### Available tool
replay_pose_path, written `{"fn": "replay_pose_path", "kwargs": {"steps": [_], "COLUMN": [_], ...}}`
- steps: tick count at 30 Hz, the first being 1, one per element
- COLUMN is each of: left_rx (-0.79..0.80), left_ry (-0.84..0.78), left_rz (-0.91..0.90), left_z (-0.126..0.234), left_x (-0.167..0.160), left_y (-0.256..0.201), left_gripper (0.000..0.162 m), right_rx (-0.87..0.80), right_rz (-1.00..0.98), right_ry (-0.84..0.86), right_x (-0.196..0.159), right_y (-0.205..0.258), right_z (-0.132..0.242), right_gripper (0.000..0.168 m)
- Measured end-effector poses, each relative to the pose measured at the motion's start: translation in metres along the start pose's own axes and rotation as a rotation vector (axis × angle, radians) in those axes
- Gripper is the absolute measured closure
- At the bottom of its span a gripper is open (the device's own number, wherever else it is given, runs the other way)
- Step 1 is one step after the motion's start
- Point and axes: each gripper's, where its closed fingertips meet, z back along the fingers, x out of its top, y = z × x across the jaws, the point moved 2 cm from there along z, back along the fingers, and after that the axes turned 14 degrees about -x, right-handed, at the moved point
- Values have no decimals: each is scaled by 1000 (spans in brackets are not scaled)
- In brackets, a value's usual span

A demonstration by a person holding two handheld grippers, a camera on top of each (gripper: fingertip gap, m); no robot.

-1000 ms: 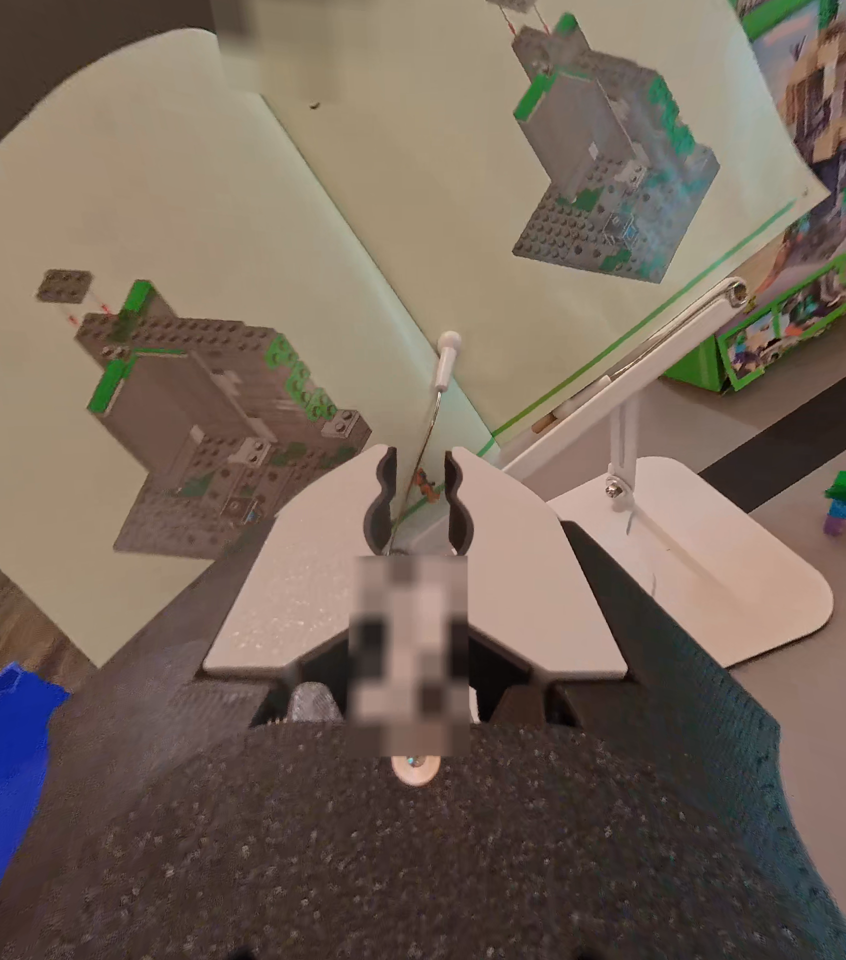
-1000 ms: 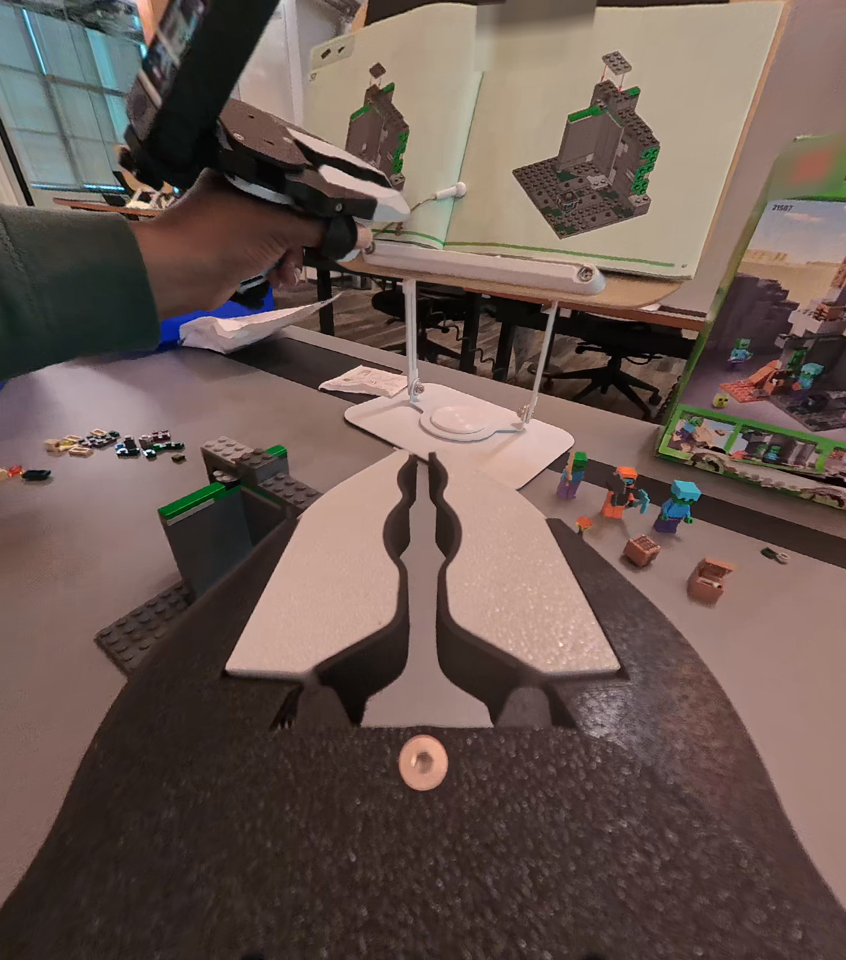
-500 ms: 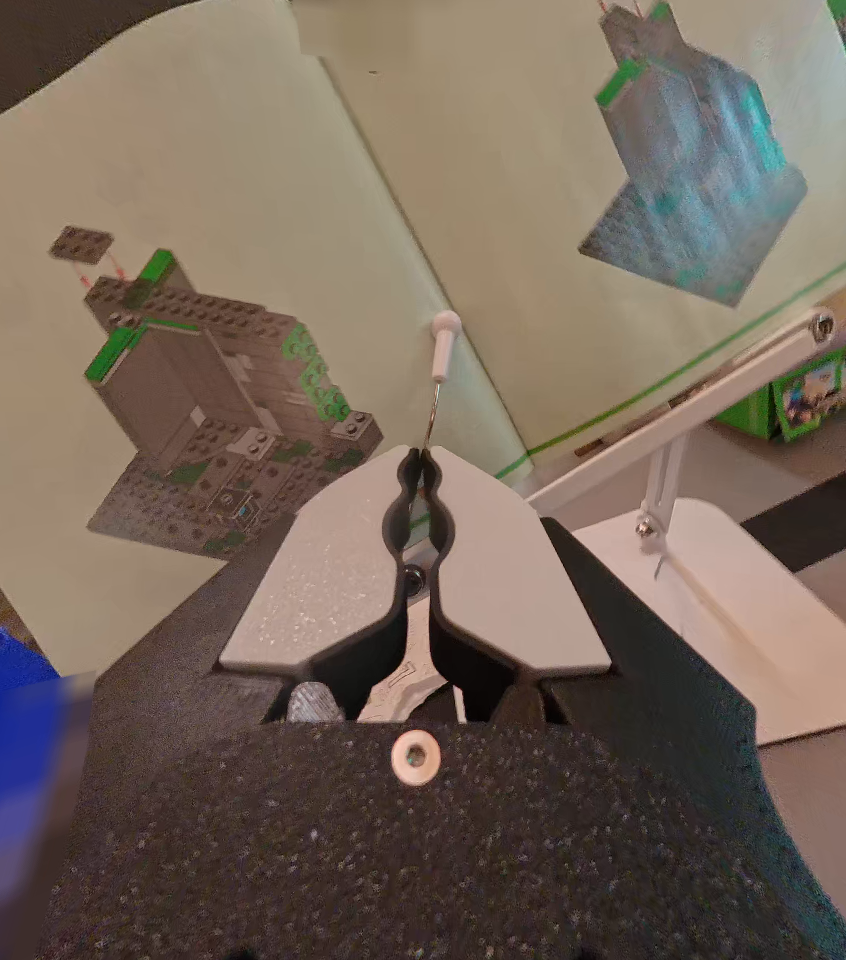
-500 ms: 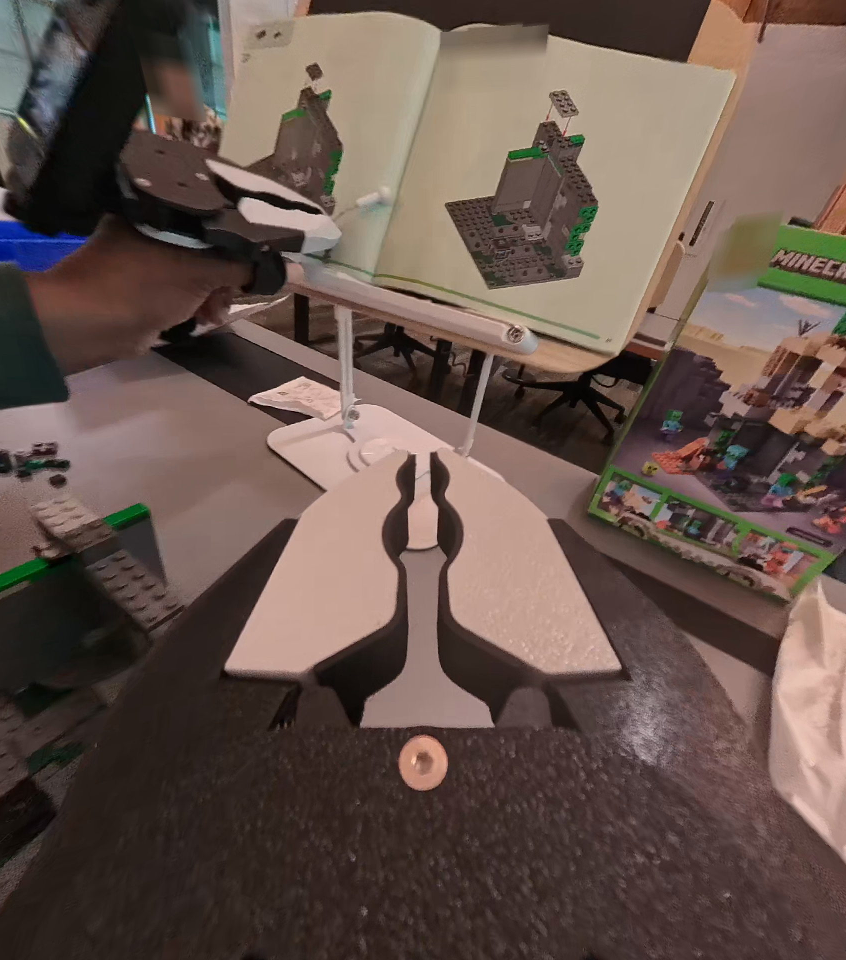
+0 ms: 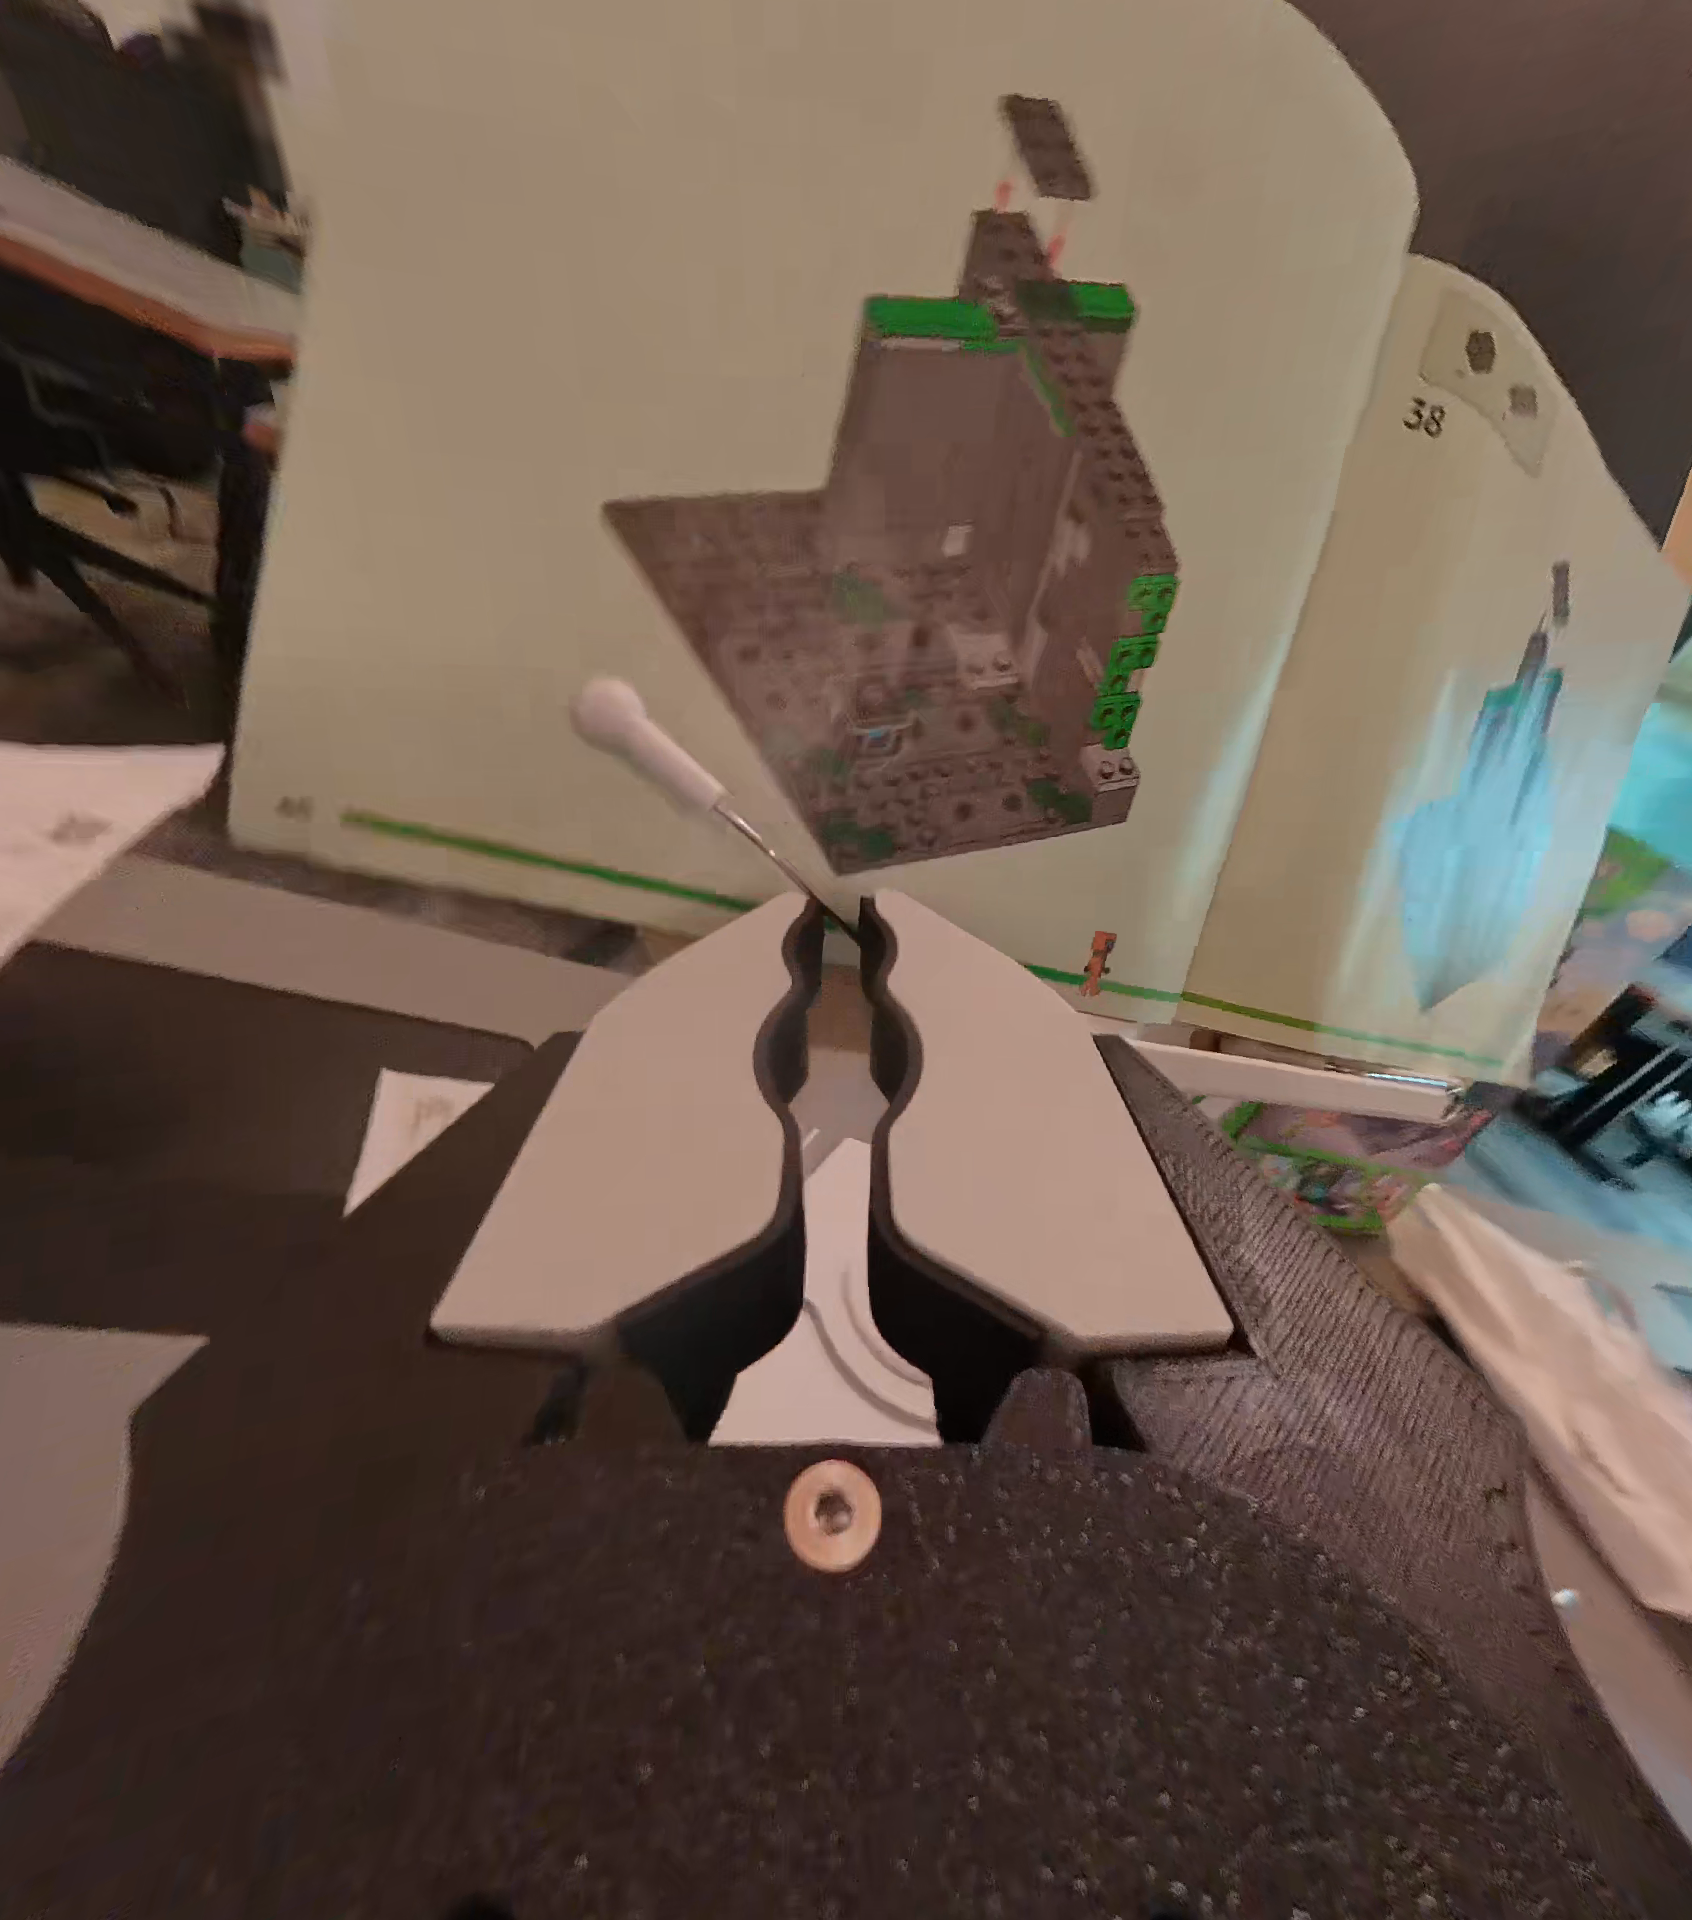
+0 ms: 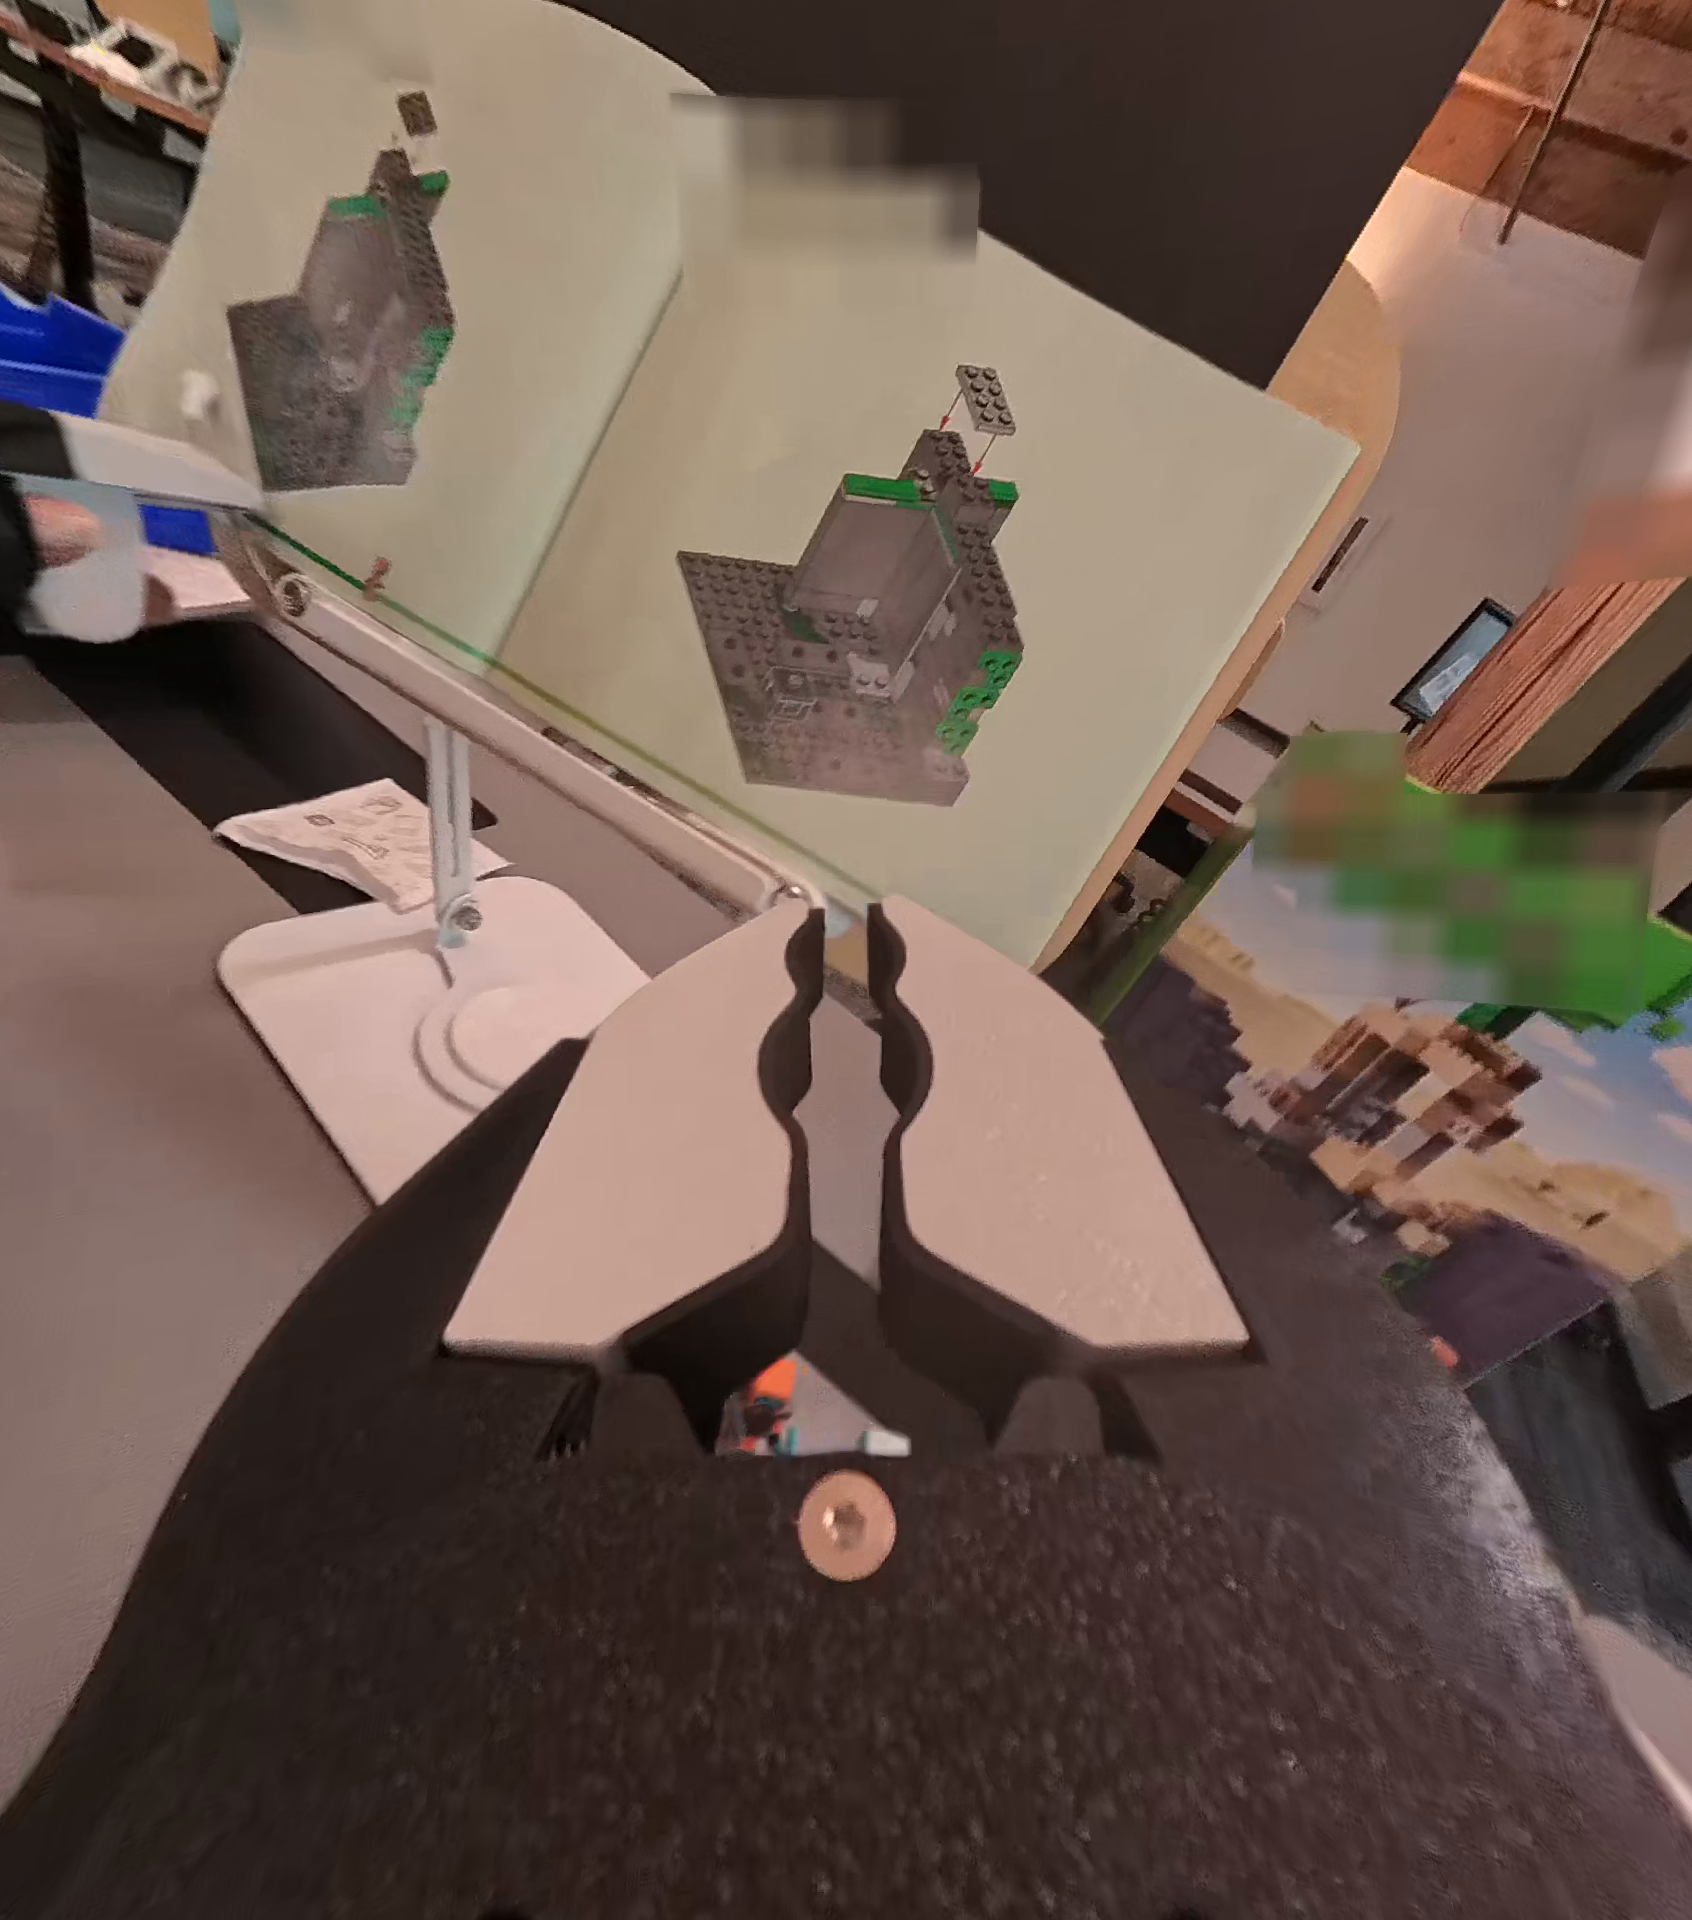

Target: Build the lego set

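Left wrist view: the pale green open instruction booklet (image 5: 717, 468) pictures a half-built grey model awaiting a small plate, so much seems left. The left gripper (image 5: 840, 920) pinches the thin white-tipped wire page holder (image 5: 676, 769).

Right wrist view: the right gripper (image 6: 840, 925), slightly parted, empty, nears the white metal book stand (image 6: 385, 987); no bricks visible

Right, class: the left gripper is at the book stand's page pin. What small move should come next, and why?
Probably ease the page pin back flat against the booklet. Its wire runs between the left gripper's tips and leans sideways, while the curled page further right stands loose with nothing holding it.
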Motion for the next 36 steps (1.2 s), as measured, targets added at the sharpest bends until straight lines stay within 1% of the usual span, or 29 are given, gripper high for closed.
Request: {"fn": "replay_pose_path", "kwargs": {"steps": [3, 5, 9, 10, 11, 14, 16, 20, 22, 25, 31, 34, 36], "left_rx": [-26, -41, -71, -74, -82, -98, -107, -120, -130, -135, -139, -146, -146], "left_ry": [-39, -44, -10, 5, 22, 65, 91, 149, 173, 204, 223, 234, 240], "left_rz": [134, 174, 266, 283, 271, 140, 1, -289, -383, -451, -498, -494, -501], "left_z": [6, 8, 14, 17, 20, 30, 35, 45, 48, 52, 53, 52, 51], "left_x": [-9, -12, -19, -21, -23, -23, -21, -20, -21, -25, -33, -37, -40], "left_y": [4, 4, 3, 2, -1, -15, -28, -53, -63, -70, -71, -70, -69], "left_gripper": [154, 154, 151, 152, 161, 155, 154, 155, 157, 158, 158, 158, 158], "right_rx": [1, 12, 29, 28, 27, 12, 6, -4, -12, 30, 107, 131, 153], "right_rz": [47, 73, 164, 217, 280, 497, 614, 730, 792, 850, 969, 998, 1008], "right_ry": [0, 7, 23, 22, 17, -16, -34, -68, -83, -86, -95, -102, -97], "right_x": [2, -2, -20, -25, -31, -42, -47, -51, -52, -56, -61, -60, -60], "right_y": [-9, -15, -26, -27, -28, -25, -21, -17, -18, -18, -19, -20, -20], "right_z": [-16, -24, -35, -37, -39, -44, -50, -62, -68, -75, -80, -80, -79], "right_gripper": [158, 155, 153, 153, 153, 149, 148, 147, 148, 150, 150, 158, 160]}}
